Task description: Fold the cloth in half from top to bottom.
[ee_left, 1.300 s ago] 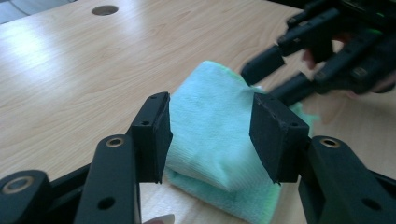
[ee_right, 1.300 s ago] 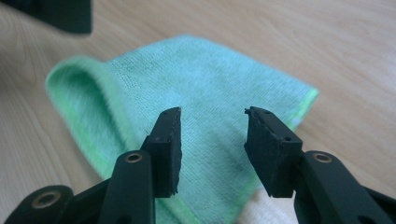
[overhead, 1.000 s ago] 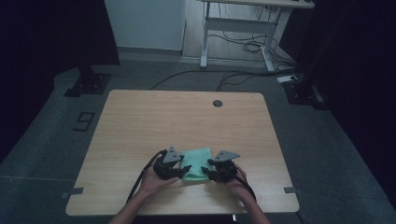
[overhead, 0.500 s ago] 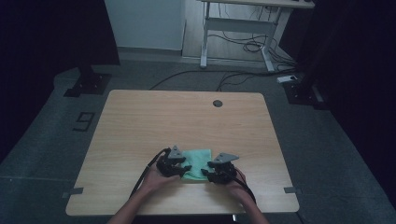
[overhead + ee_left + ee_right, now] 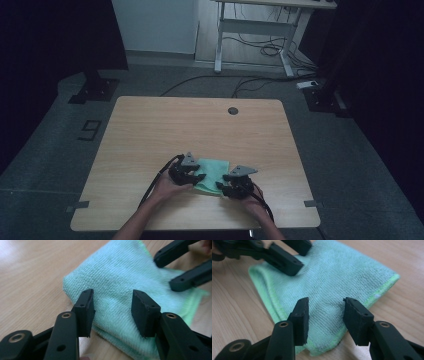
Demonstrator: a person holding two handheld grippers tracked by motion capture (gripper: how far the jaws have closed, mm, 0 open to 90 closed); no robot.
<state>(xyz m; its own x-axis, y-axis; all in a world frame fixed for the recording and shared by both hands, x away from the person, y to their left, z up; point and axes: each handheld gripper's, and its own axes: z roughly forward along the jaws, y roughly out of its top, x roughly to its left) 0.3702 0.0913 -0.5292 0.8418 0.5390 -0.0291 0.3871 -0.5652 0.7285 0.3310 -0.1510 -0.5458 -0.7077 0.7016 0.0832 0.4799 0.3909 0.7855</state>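
A folded light-green cloth (image 5: 212,173) lies flat on the wooden table (image 5: 165,130), near its front edge. My left gripper (image 5: 192,176) sits at the cloth's left side, and my right gripper (image 5: 225,187) at its front right corner. In the left gripper view the cloth (image 5: 120,285) lies under my left gripper (image 5: 112,311), whose jaws are open above its folded edge. In the right gripper view my right gripper (image 5: 325,317) is open over the cloth (image 5: 329,277) near a stitched corner. Neither grips the fabric.
The table has a round cable hole (image 5: 232,110) near its far edge. Beyond it stand a white desk frame (image 5: 250,30) and floor cables (image 5: 265,50). A dark stand base (image 5: 92,90) sits on the floor at the left.
Both grippers have slid toward the front edge of the table over the cloth, and stay open.
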